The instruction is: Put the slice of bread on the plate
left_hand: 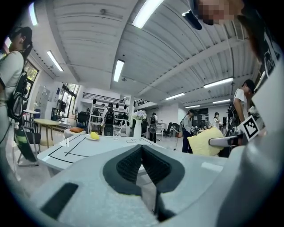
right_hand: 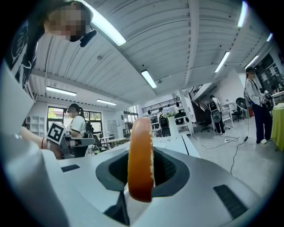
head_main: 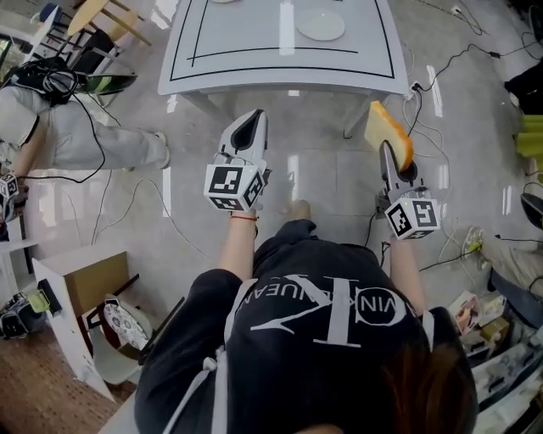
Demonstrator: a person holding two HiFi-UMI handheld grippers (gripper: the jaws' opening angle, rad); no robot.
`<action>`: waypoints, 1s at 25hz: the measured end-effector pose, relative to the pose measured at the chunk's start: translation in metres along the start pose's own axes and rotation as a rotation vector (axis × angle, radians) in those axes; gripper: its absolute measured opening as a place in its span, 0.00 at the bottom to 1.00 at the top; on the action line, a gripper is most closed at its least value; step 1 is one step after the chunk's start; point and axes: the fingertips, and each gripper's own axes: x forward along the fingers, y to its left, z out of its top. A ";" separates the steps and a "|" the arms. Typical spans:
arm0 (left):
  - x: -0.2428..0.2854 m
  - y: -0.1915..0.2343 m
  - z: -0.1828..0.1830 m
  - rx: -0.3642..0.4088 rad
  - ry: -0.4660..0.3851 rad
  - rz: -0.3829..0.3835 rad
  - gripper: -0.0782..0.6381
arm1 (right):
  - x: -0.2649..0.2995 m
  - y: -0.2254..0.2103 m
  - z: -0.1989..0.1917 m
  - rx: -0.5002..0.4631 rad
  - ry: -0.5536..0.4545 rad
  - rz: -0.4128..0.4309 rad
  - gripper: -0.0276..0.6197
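The right gripper (head_main: 388, 157) pinches the slice of bread (right_hand: 140, 155) by one edge; soft, light and crushable, it likely needs gentle pressure. The left gripper (head_main: 246, 129) has its jaws together, empty.

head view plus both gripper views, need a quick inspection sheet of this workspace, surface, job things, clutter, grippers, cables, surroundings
surface: white table with black outline, ahead of the person, not yet reached
job's things: slice of bread held upright on edge; plate empty, on the table's far right part
clutter: small yellow item at the table's far end
grippers: right gripper jaws closed on the bread; left gripper jaws together, empty
cables: several loose cables across the floor, both sides of the table
surroundings: person in light clothes low at left; open hall, more people standing far off
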 end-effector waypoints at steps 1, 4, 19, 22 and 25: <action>0.005 0.006 0.000 0.002 0.000 -0.005 0.11 | 0.008 0.000 0.000 0.005 -0.006 -0.006 0.19; 0.017 0.025 0.000 0.001 0.000 -0.010 0.11 | 0.028 0.001 -0.001 0.016 -0.017 -0.015 0.19; 0.036 0.046 -0.005 -0.017 0.001 -0.048 0.11 | 0.058 0.009 0.002 0.029 -0.042 -0.025 0.19; 0.041 0.050 -0.010 -0.022 0.014 -0.049 0.11 | 0.064 0.005 0.000 0.033 -0.041 -0.031 0.19; 0.049 0.057 -0.009 -0.025 0.012 -0.042 0.11 | 0.074 0.000 0.002 0.033 -0.042 -0.028 0.19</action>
